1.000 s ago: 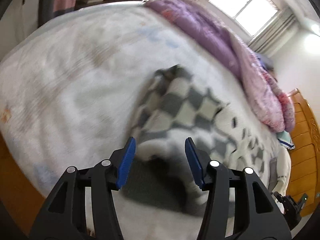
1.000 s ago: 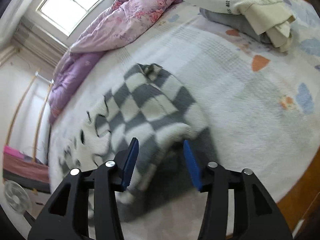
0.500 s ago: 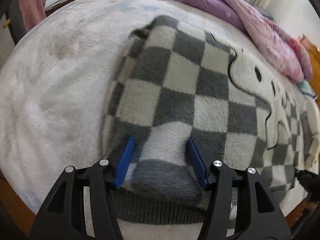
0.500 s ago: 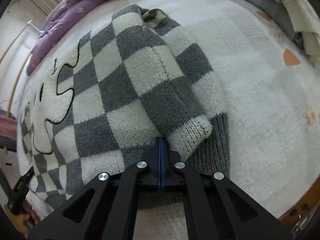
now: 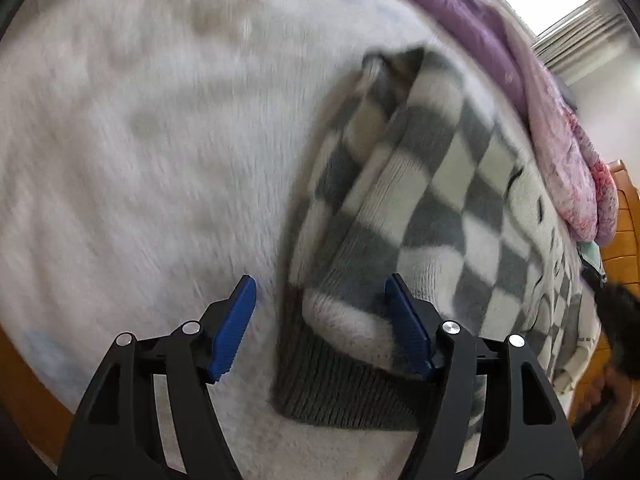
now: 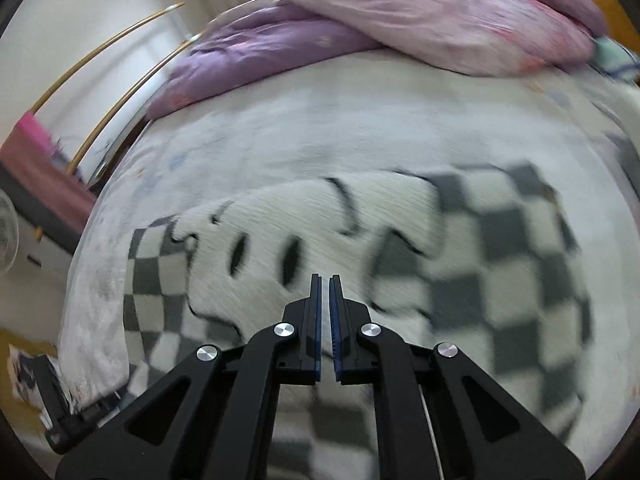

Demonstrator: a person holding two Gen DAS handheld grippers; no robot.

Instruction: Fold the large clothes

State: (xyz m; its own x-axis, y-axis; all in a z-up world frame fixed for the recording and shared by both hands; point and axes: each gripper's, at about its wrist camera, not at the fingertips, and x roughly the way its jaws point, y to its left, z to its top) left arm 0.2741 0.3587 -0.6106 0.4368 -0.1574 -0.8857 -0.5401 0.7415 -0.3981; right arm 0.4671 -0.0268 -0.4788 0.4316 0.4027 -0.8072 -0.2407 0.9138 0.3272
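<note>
**Soft checked sweater, half folded on the bed**

Although the white bedcover [image 5: 140,160] takes up most of both views, the checked sweater [image 5: 460,208] is the thing to judge everything by. It lies flat on that cover, toward the near edge of the bed, with one sleeve [image 5: 380,208] laid back along its body so the cuff sits on the dark ribbed hem [image 5: 340,392]. It looks a thick, fuzzy knit: soft and limp, probably rather heavy for a garment, not fragile, and likely to sag and stretch if lifted from one point. I would take hold at firm edges, the ribbed hem or a shoulder seam, with both tongs well apart.

Beyond the sweater, along the far side of the bed, lies a purple and pink quilt [image 6: 360,40].

Counted: one sweater, one quilt, two tongs.

The left gripper [image 5: 320,328] hangs over the sweater's hem corner, its jaws opening, the sleeve cuff between them but unpressed. The right gripper [image 6: 325,292], above the sweater's white cartoon face [image 6: 288,236], is nearly closed on nothing, its jaws starting to part.
</note>
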